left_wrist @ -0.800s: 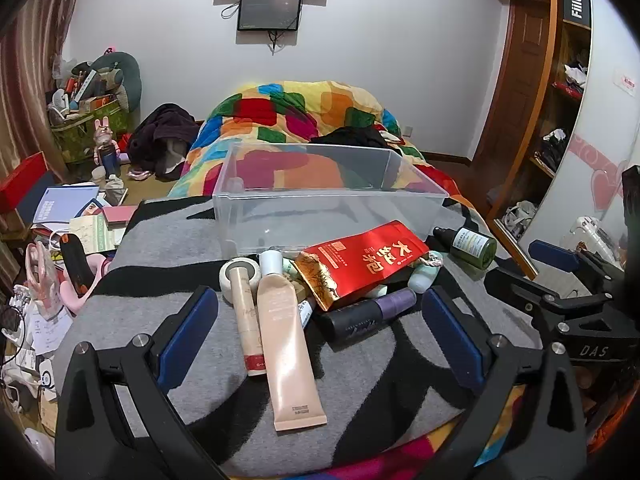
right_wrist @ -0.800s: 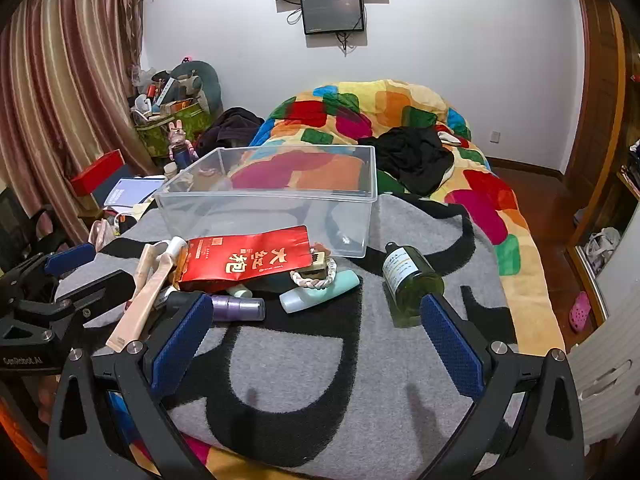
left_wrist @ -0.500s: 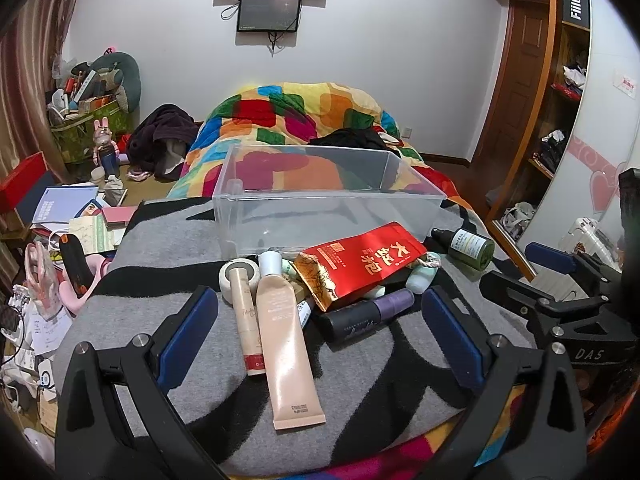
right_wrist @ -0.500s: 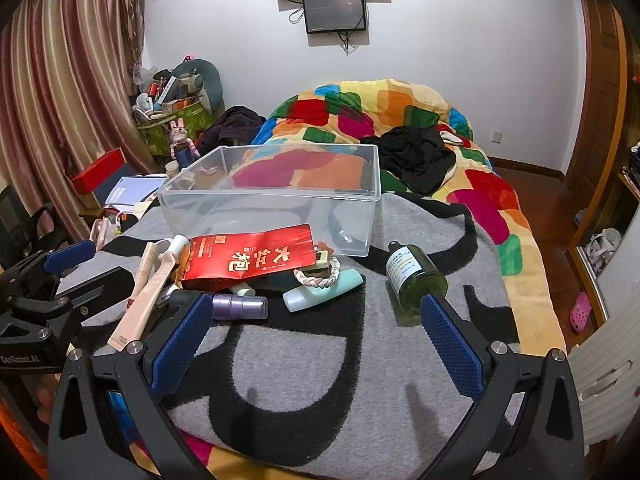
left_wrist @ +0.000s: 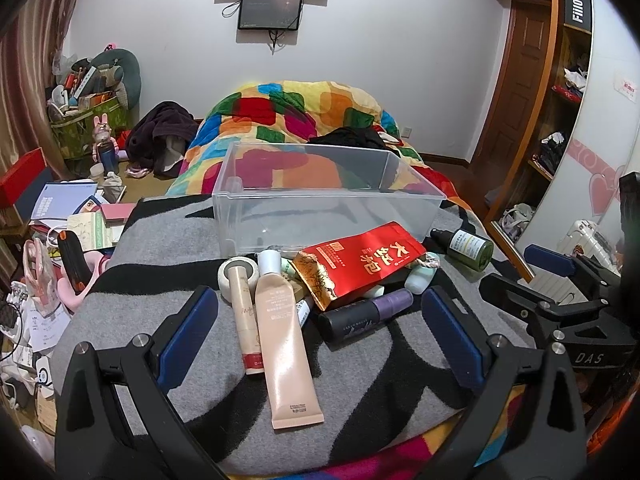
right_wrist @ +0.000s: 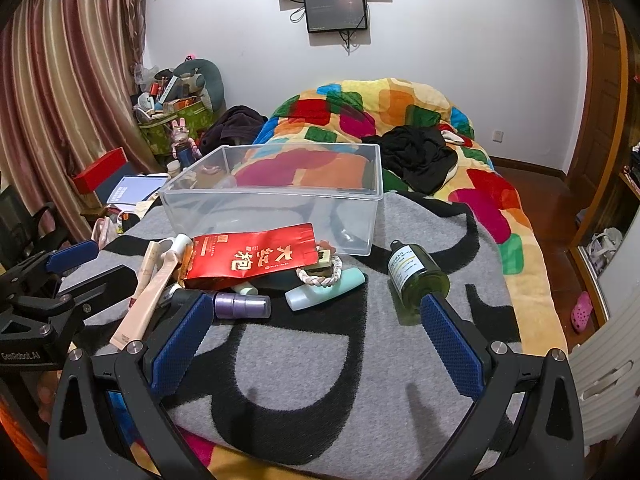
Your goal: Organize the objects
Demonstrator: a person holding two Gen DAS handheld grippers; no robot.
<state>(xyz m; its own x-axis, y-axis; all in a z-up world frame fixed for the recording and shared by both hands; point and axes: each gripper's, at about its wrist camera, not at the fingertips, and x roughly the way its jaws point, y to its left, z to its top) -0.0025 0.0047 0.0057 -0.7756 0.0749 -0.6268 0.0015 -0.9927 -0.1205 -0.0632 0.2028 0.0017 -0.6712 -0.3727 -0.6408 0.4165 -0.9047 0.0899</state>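
On the bed's grey blanket [left_wrist: 168, 248], clear bin [left_wrist: 320, 194] empty, tubes, bottles and red pouch [left_wrist: 362, 258] all outside; left tool [left_wrist: 320, 336] and right tool [right_wrist: 316, 332] both spread wide, holding nothing.

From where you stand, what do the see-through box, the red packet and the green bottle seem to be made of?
The see-through box looks like clear rigid plastic: the quilt shows through its glossy, straight walls. The red packet seems to be foil or laminated paper, shiny and creased, with a gold edge. The green bottle is translucent and glossy, glass or hard plastic; I cannot tell which.
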